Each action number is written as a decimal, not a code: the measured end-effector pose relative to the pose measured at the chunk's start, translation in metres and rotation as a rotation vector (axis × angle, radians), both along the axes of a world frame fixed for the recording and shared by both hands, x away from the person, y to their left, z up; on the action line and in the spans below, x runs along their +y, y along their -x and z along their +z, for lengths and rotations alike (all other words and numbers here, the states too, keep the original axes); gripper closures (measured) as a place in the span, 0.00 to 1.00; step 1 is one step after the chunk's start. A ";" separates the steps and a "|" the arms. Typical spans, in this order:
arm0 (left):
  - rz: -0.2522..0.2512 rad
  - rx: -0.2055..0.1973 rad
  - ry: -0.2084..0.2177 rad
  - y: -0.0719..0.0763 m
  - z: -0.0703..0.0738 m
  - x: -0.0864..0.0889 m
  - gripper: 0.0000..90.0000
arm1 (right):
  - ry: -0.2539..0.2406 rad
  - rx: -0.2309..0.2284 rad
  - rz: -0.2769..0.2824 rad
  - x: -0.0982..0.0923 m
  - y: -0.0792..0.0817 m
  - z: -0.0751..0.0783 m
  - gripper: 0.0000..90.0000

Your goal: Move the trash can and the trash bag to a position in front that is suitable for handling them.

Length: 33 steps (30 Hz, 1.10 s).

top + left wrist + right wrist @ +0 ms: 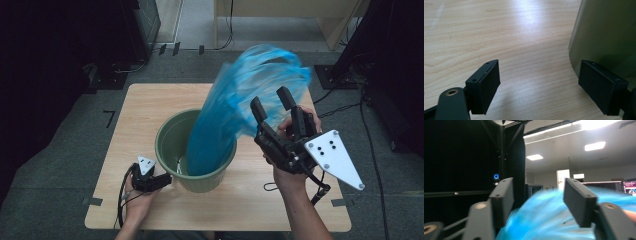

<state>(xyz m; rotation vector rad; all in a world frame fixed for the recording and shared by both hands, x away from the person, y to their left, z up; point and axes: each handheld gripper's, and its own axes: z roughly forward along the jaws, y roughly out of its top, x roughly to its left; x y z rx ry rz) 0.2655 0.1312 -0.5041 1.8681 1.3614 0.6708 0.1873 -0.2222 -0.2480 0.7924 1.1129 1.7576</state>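
A dark green bucket (167, 135) stands on the wooden table (145, 110). A blue plastic bag (240, 100) rises out of it, its lower end inside the bucket and its top blurred high at the right. My right gripper (271, 100) is raised beside the bag with its jaws open and pointing up. In the right gripper view the blurred bag (544, 220) lies beyond the open right gripper (537, 188), not clamped. My left gripper (159, 179) lies low on the table against the bucket's left side. It stands open (539, 80), one jaw by the bucket wall (609, 37).
Dark equipment and stands flank the table on both sides. Cables run across the grey carpet at the right and back. Pale wooden furniture legs (340, 30) stand behind. Bare tabletop (499, 32) stretches to the left of the bucket.
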 end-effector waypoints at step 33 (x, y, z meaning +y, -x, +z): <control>0.092 -0.322 0.275 0.008 0.051 -0.007 0.83 | 0.063 0.473 -0.035 0.015 -0.076 -0.188 0.91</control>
